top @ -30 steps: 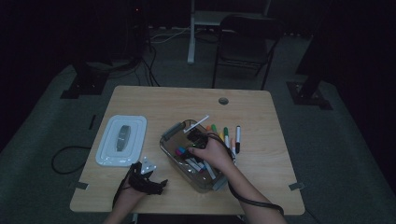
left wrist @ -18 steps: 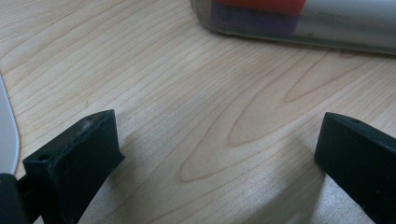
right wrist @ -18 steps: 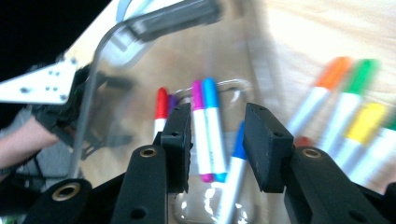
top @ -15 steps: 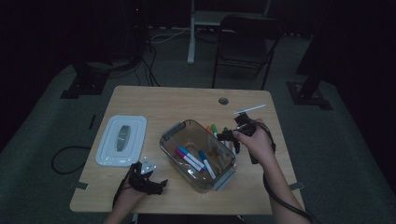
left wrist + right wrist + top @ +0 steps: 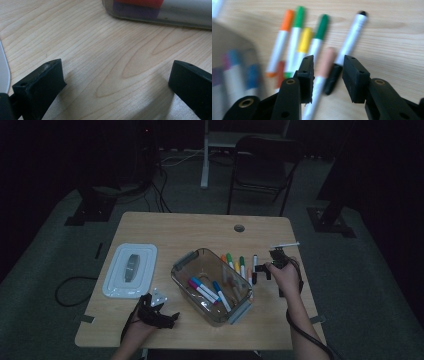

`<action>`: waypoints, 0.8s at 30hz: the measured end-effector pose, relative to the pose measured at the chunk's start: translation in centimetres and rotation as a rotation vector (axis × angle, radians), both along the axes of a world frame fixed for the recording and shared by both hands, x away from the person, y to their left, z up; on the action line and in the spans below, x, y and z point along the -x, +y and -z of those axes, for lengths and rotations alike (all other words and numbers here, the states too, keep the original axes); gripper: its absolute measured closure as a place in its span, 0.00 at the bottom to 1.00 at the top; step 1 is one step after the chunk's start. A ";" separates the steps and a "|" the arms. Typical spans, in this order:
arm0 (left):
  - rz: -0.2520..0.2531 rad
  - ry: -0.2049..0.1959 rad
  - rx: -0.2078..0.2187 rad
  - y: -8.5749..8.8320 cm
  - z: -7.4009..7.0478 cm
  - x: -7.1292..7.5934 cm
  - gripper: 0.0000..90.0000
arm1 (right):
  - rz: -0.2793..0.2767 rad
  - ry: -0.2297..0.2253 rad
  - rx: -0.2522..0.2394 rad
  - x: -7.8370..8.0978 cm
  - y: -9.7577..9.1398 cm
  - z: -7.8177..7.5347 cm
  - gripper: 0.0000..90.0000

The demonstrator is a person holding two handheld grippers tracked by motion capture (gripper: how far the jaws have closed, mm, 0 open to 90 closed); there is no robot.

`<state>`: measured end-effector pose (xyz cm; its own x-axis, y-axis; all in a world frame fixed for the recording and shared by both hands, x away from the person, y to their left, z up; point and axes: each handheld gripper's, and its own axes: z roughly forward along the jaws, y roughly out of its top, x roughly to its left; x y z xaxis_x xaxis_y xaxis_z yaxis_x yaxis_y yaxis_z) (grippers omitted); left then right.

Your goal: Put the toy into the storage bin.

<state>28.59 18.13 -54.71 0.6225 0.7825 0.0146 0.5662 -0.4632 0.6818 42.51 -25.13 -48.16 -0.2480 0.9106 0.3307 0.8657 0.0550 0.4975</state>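
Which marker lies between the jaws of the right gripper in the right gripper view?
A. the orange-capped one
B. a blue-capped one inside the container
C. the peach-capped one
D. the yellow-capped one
C: in the right gripper view the peach-capped marker lies on the table between the open jaws of the right gripper.

A white lid (image 5: 130,270) lies on the table (image 5: 200,232); a folding chair (image 5: 262,167) stands behind.

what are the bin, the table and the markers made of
Bin: likely clear, glossy plastic; the markers inside show through its wall. Table: pale wood or wood-look laminate, grain lines visible, matte sheen. Markers: seemingly smooth plastic, white barrels with coloured caps.
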 end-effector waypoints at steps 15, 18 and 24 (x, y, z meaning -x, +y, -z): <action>0.000 -0.001 0.001 0.0 0.0 0.0 0.01 | 0.084 0.070 0.112 -2.7 1.0 3.4 0.81; 0.000 -0.001 0.000 0.0 0.0 0.0 0.01 | 0.105 0.077 0.127 -2.6 0.7 3.4 0.84; 0.000 -0.001 0.000 0.0 0.0 0.0 0.01 | 0.126 0.097 0.095 -2.3 -0.2 3.0 0.85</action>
<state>28.59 18.13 -54.71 0.6224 0.7826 0.0148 0.5658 -0.4629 0.6823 44.81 -25.29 -51.20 -0.1014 0.9607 0.2586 0.9123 -0.0139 0.4092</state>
